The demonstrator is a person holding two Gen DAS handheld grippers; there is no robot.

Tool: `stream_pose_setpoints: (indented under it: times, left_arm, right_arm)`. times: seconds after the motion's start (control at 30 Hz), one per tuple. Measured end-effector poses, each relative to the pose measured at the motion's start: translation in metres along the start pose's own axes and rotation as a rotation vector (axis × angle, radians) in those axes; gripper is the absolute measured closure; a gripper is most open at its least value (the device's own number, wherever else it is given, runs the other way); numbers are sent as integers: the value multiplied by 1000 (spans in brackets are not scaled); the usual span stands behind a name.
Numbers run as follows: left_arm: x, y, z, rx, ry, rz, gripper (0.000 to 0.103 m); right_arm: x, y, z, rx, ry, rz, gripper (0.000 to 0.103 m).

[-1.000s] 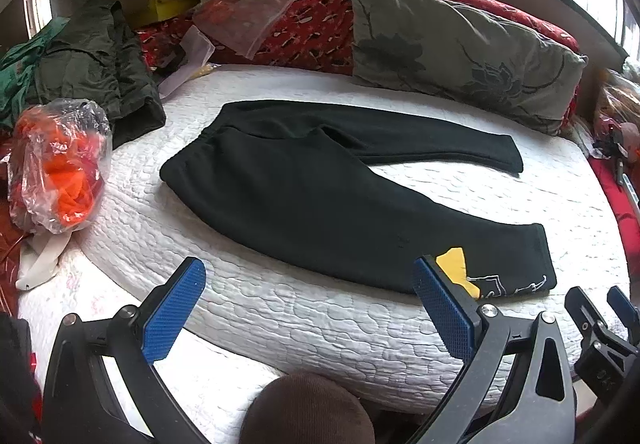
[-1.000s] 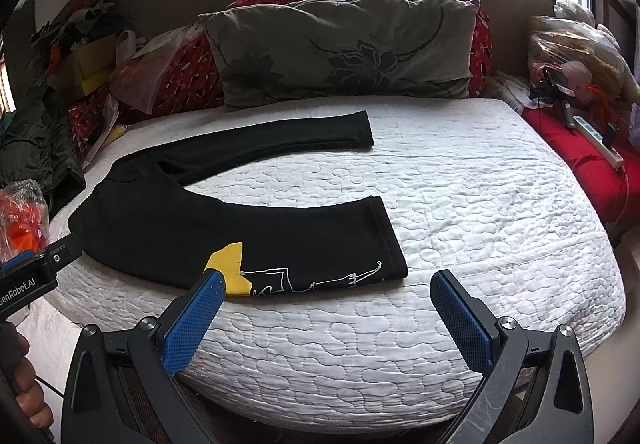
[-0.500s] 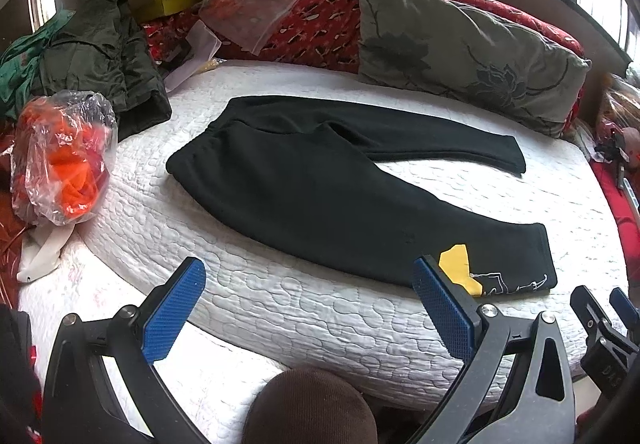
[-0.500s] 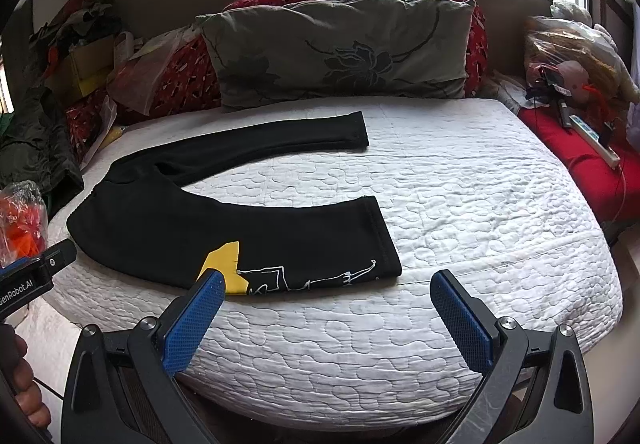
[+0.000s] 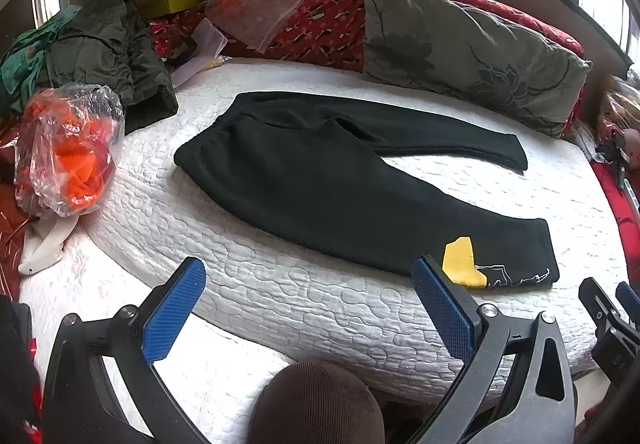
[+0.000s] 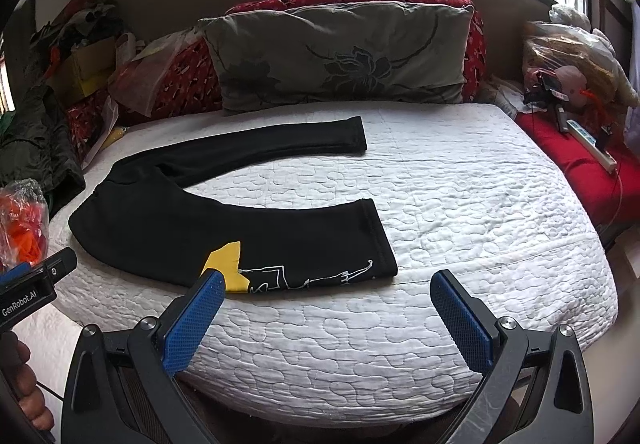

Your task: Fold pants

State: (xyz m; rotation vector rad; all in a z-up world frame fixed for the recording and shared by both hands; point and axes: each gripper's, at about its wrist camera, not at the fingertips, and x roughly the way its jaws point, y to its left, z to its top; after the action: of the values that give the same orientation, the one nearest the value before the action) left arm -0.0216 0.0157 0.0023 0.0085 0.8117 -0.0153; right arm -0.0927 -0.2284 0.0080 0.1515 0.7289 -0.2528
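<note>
Black pants (image 5: 320, 180) lie flat on the white quilted mattress (image 5: 320, 304), waistband at the left, legs spread apart toward the right. The near leg carries a yellow patch (image 5: 462, 264) and white line print by its cuff. The pants also show in the right wrist view (image 6: 224, 228). My left gripper (image 5: 308, 296) is open and empty, over the mattress's front edge, short of the pants. My right gripper (image 6: 324, 304) is open and empty, just in front of the near leg's cuff (image 6: 376, 240).
A grey flowered pillow (image 6: 340, 56) leans at the back against red cushions. A plastic bag of orange items (image 5: 68, 148) and dark clothes (image 5: 108, 56) sit at the left. A red surface with a power strip (image 6: 592, 144) lies at the right.
Both grippers have moved slightly forward and up toward the bed. The pants lie as before. Both jaws stay open.
</note>
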Motion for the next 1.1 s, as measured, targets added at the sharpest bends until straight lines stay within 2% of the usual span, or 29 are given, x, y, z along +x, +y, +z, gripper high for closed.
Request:
stream_pose_setpoints:
  times: [0.43,0.77,0.9,1.03,1.1]
  left_arm:
    - [18,4,6,-6,43,-18,0]
    - [47,9,27,-6,95,-4,0]
    - [65,20,60,14,156,-9,0]
    - [93,53,122,-39,221,-37,0]
    - [115,77,163,-74,250,-28,0]
  right_arm:
    - [9,10,-1,-36,31,-2,0]
    - [39,-2,20,5,86,4,0]
    - [54,-11,42,0,88,5,0]
    - [84,-37,95,56,81,11,0]
    - [113,-50,127,77,115,8,0]
